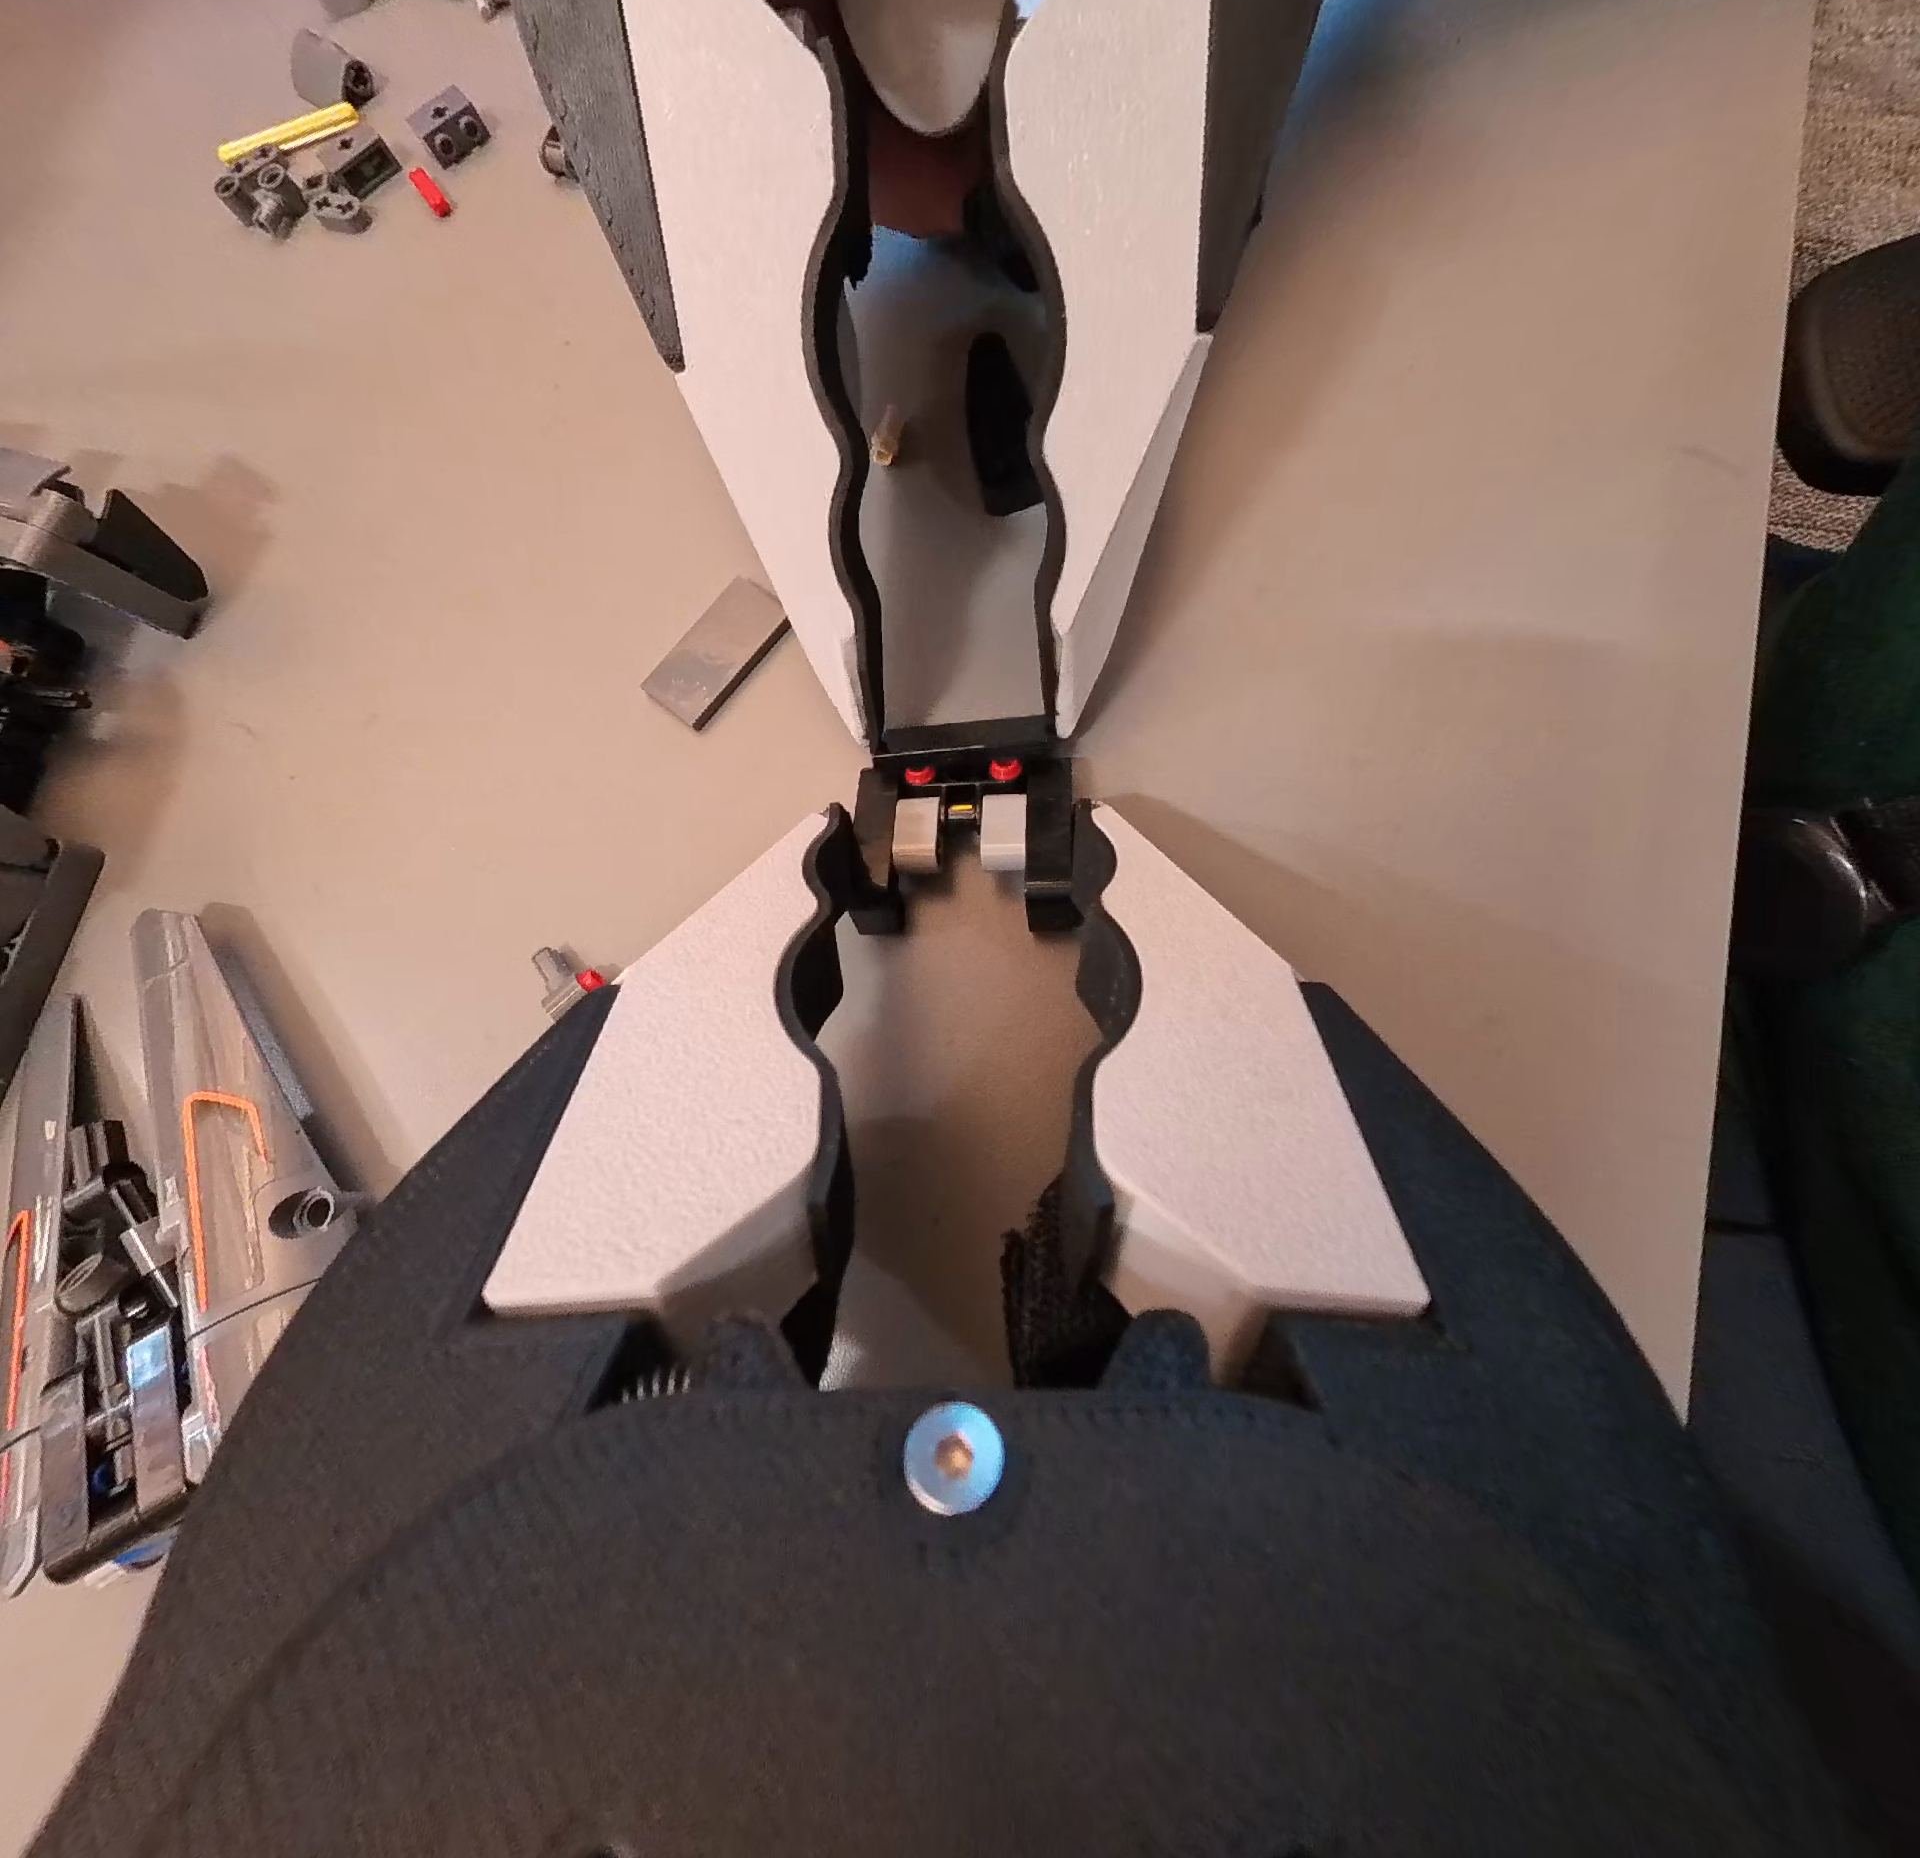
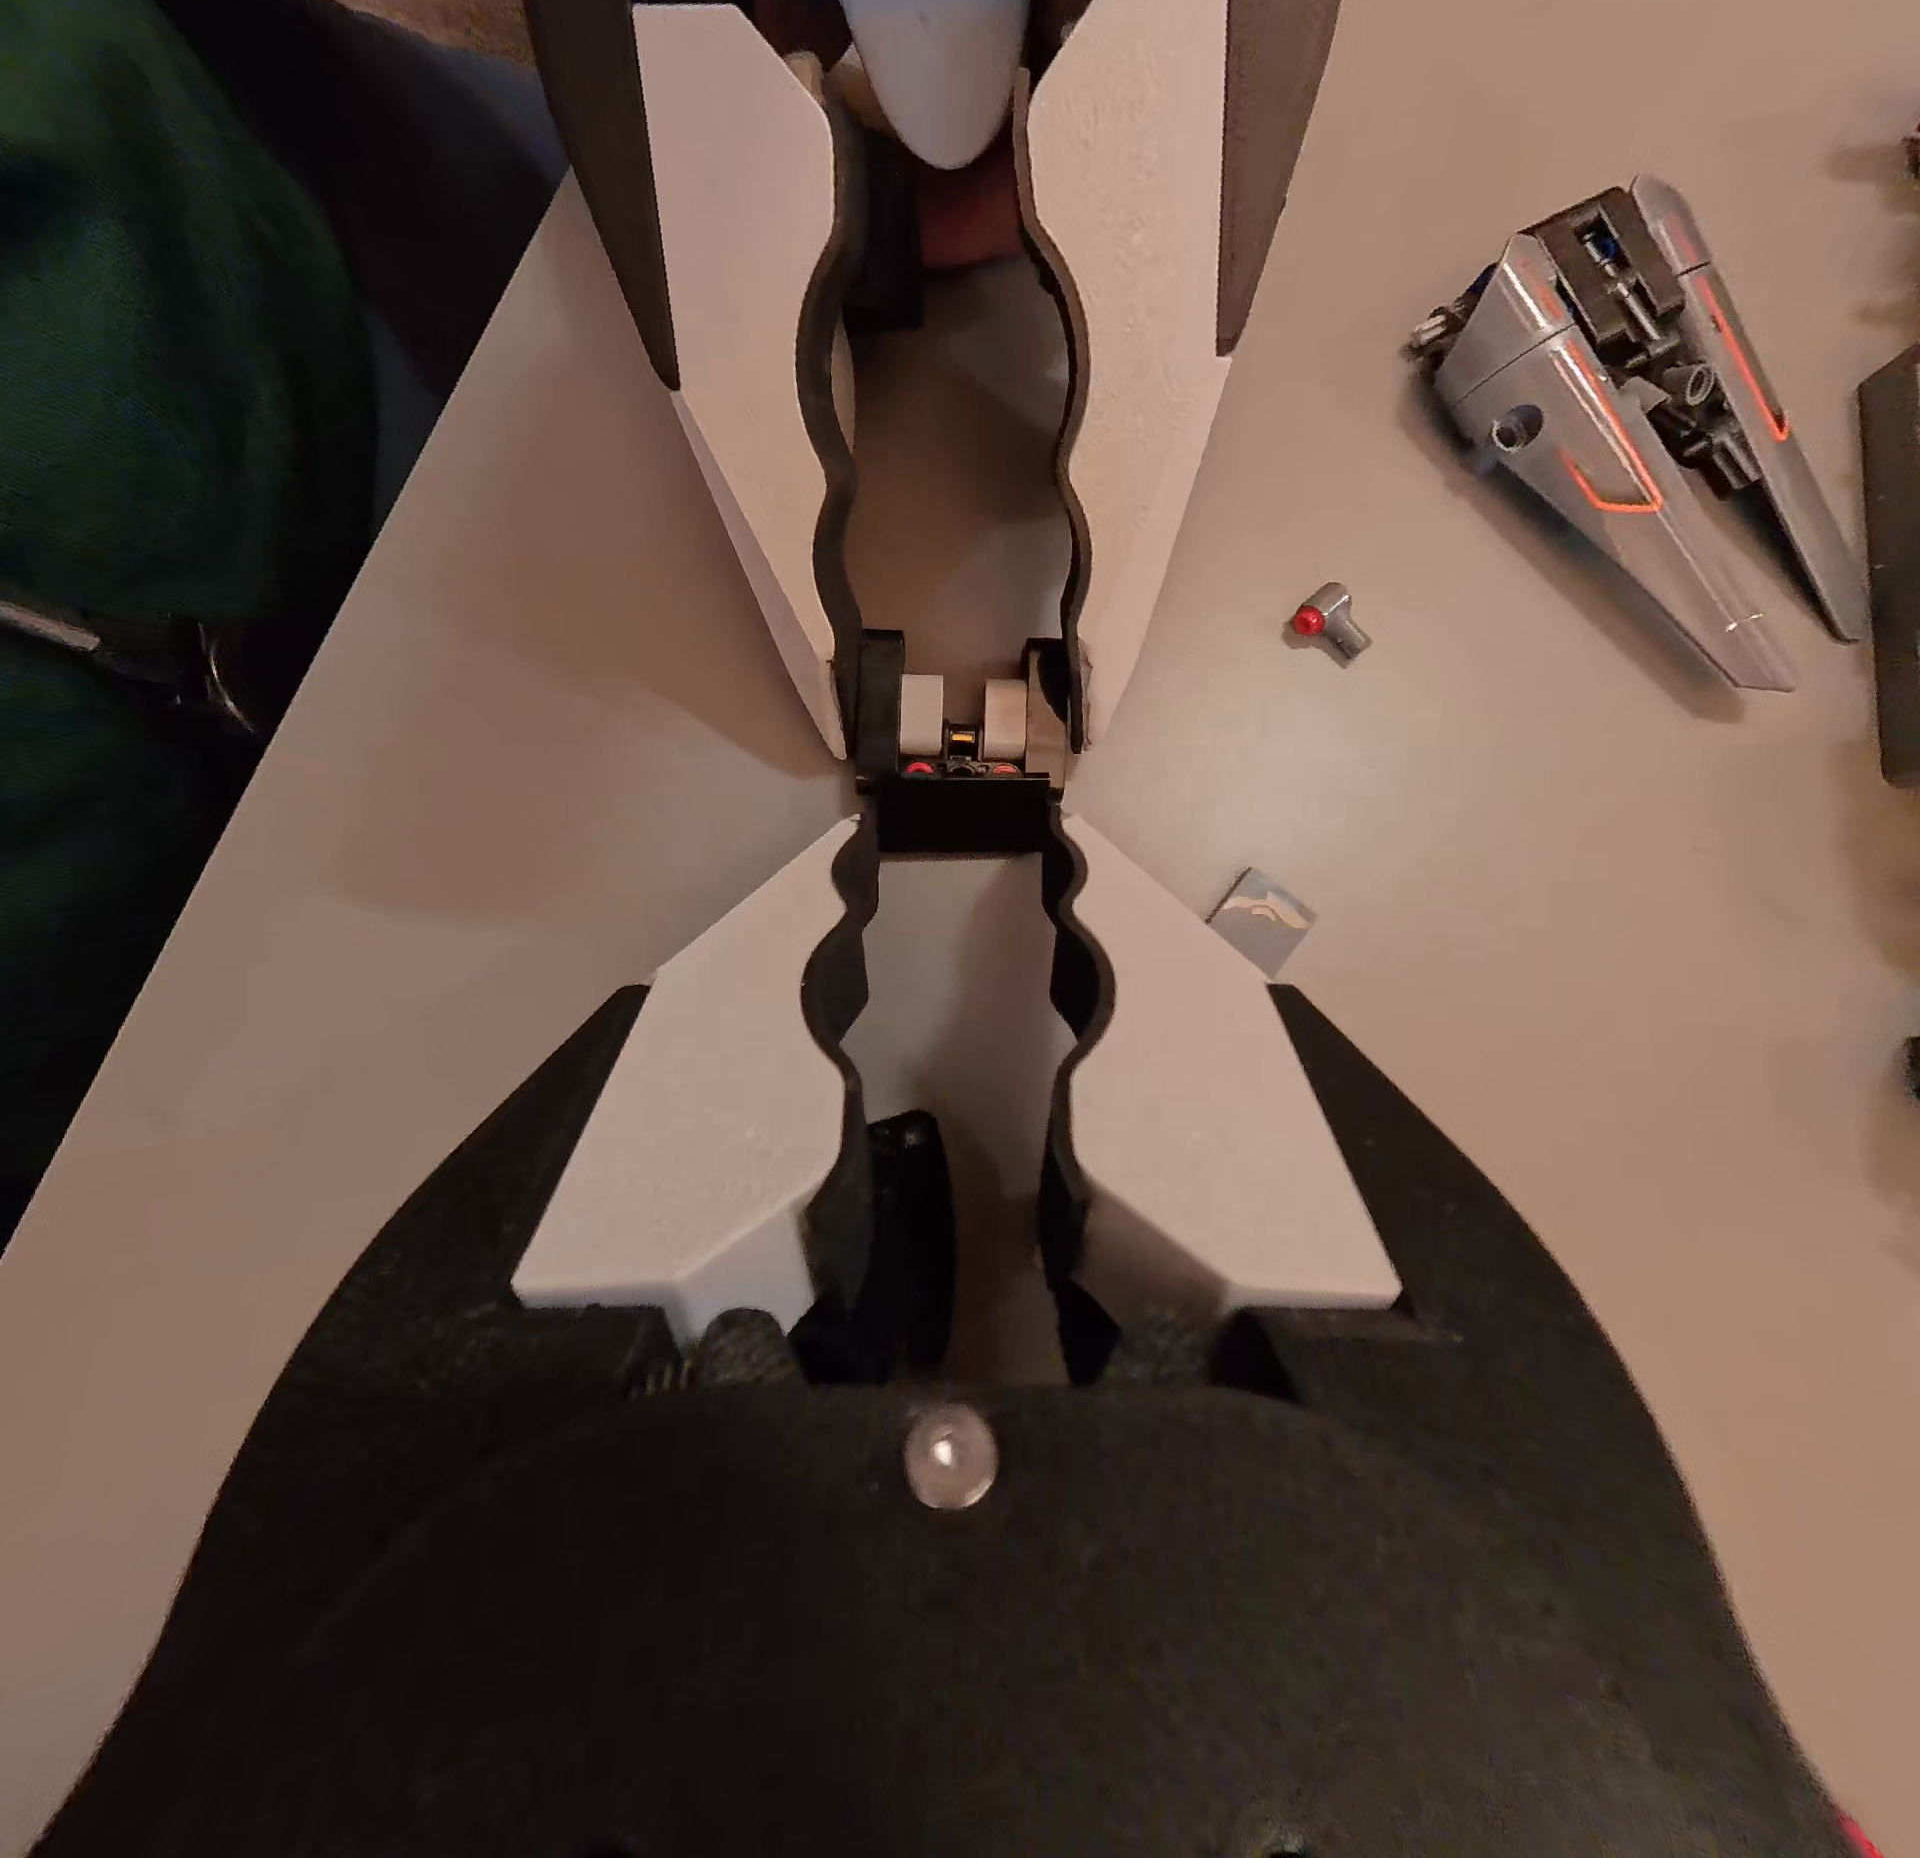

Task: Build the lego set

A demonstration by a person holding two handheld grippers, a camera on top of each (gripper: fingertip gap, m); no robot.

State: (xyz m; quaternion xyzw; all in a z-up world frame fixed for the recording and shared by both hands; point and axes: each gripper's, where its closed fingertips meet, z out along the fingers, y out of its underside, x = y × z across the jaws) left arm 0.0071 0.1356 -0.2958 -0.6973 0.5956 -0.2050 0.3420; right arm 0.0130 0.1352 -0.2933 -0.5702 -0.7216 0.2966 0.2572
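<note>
— While I hold both grippers tip to tip, can you read any brand or label?

— None legible from my feed. Beige desk (image 1: 364, 582), green cloth past its edge.

— And the piece?

— My left gripper (image 1: 964, 852) has its fingers narrow, clamped on the small black assembly (image 1: 961, 832), which has two red pins, grey blocks and black prongs. My right gripper (image 2: 961, 821) pinches its black bar end. It hangs above the desk near the edge.

— Anything else?

— Grey winged model (image 2: 1652, 426) with orange lines, a flat grey tile (image 1: 717, 655), loose parts (image 1: 343, 156).
</note>
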